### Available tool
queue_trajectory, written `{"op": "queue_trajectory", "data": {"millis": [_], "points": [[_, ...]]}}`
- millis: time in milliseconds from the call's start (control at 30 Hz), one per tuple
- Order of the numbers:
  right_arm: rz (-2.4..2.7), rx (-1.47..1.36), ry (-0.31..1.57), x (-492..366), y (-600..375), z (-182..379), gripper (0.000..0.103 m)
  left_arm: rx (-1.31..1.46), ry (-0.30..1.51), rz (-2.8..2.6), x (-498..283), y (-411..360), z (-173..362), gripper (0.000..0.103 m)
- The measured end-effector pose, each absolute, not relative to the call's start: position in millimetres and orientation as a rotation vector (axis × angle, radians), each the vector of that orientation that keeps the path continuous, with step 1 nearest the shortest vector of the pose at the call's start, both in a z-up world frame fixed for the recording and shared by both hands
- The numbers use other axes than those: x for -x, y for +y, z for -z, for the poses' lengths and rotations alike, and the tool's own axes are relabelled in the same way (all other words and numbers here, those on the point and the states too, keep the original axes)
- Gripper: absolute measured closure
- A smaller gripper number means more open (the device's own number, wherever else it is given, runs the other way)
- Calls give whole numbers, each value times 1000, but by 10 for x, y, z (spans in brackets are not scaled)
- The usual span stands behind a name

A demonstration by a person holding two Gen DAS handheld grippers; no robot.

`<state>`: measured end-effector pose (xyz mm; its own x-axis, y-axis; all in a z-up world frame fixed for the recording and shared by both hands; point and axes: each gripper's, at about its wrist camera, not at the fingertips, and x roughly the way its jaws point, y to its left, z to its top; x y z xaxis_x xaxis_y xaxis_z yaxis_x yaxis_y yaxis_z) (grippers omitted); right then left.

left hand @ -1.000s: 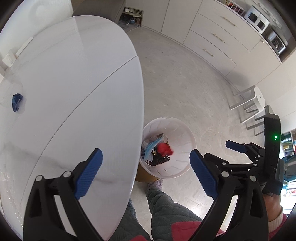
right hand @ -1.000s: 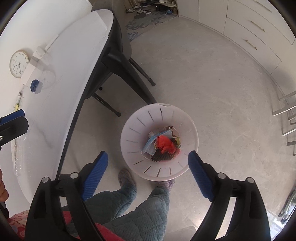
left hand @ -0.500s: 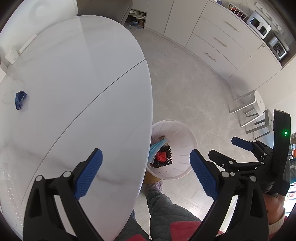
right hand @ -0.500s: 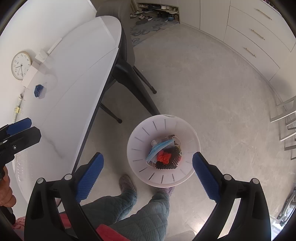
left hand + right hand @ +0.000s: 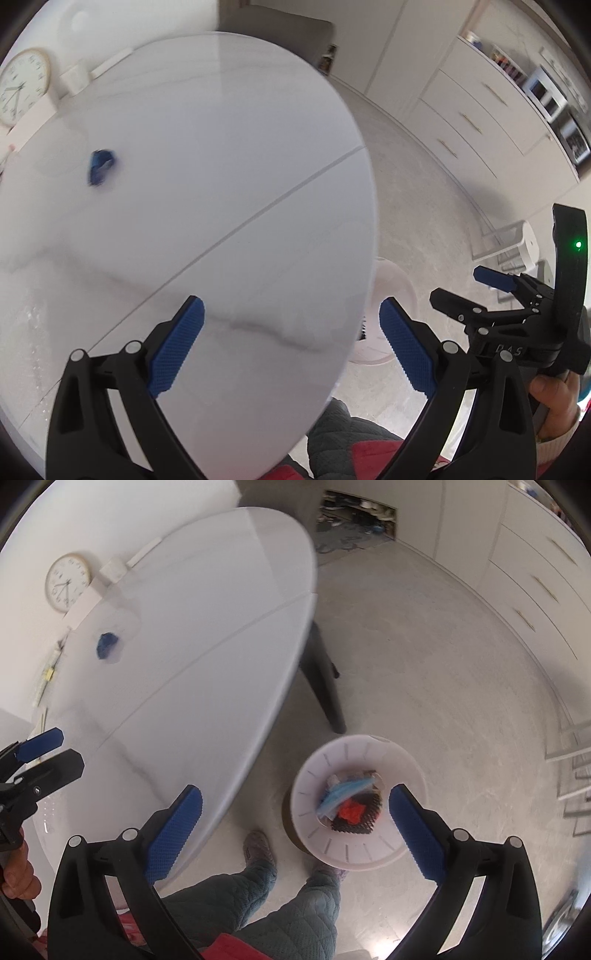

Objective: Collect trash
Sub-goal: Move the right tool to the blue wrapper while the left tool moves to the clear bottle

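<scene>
A small crumpled blue piece of trash (image 5: 99,166) lies on the white oval table (image 5: 229,177) at the far left; it also shows in the right wrist view (image 5: 107,644). A white slotted trash bin (image 5: 325,842) stands on the floor beside the table, holding a blue face mask (image 5: 343,792), a red scrap and black mesh. In the left wrist view only the bin's rim (image 5: 397,280) shows past the table edge. My left gripper (image 5: 291,347) is open and empty above the table's near end. My right gripper (image 5: 295,832) is open and empty above the floor and the bin.
A round wall clock (image 5: 68,581) and small white boxes (image 5: 114,568) are at the table's far side. White drawer cabinets (image 5: 476,122) line the right wall. A white stool (image 5: 524,240) stands right. The person's legs (image 5: 258,897) are below the grippers.
Both grippers have swung left towards the table. The table now fills more of both views, and the bin has slid right and down, nearly hidden behind the table edge in the left wrist view.
</scene>
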<state>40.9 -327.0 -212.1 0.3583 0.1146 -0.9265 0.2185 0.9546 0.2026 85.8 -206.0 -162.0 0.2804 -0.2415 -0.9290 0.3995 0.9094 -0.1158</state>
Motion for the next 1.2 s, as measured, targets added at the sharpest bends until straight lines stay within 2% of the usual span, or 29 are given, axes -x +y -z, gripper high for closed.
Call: {"op": "queue_trajectory", "data": {"millis": [367, 600, 833, 1100, 1200], "points": [[-152, -151, 1202, -1380, -1928, 1957, 3, -57, 1195, 140, -1053, -342, 1610, 8], [-246, -99, 1188, -2071, -1130, 1876, 3, 15, 1219, 36, -1246, 474, 1709, 8], [-305, -40, 1195, -2849, -575, 1953, 3, 75, 1226, 48, -1554, 710, 1795, 8], [-352, 84, 1195, -3595, -199, 2283, 3, 68, 1236, 107, -2062, 615, 1960, 8], [-370, 119, 1223, -3725, -150, 2430, 13, 70, 1244, 109, -2229, 617, 2032, 8]]}}
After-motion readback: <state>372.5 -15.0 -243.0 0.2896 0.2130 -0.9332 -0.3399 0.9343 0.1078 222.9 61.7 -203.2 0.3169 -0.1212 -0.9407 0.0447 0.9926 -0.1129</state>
